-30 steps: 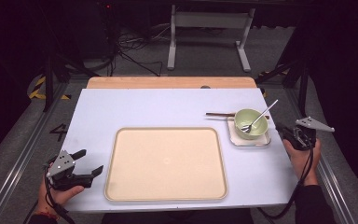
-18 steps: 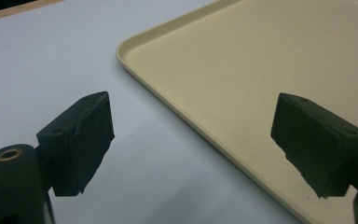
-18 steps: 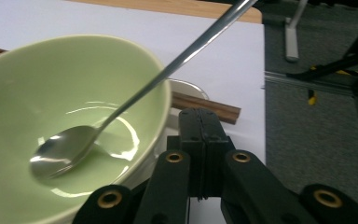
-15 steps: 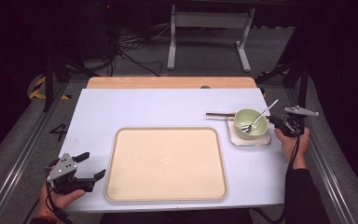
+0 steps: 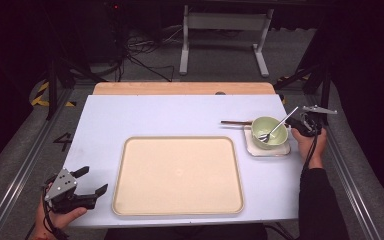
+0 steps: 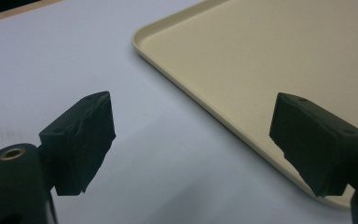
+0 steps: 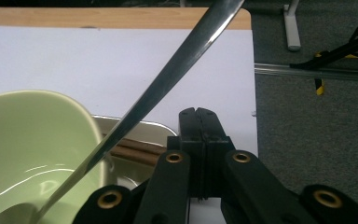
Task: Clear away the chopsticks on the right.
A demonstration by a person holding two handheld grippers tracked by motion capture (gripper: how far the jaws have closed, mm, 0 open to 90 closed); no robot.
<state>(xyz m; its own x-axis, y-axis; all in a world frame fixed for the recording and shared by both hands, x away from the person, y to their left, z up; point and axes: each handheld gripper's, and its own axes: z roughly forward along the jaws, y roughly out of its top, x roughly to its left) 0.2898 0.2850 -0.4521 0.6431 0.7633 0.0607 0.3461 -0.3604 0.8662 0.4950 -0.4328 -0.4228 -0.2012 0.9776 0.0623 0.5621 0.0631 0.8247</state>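
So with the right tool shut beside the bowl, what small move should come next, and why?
Probably open the right tool: its jaws are pressed together with nothing between them, just beside the spoon handle that leans out of the green bowl. Shut like this, it cannot take the handle.

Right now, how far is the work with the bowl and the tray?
Nothing looks done: the tray is bare. In hand: the shut right gripper is beside the green bowl with its spoon, gripping nothing. The left gripper is open by the tray. Grasping and moving are likely left.
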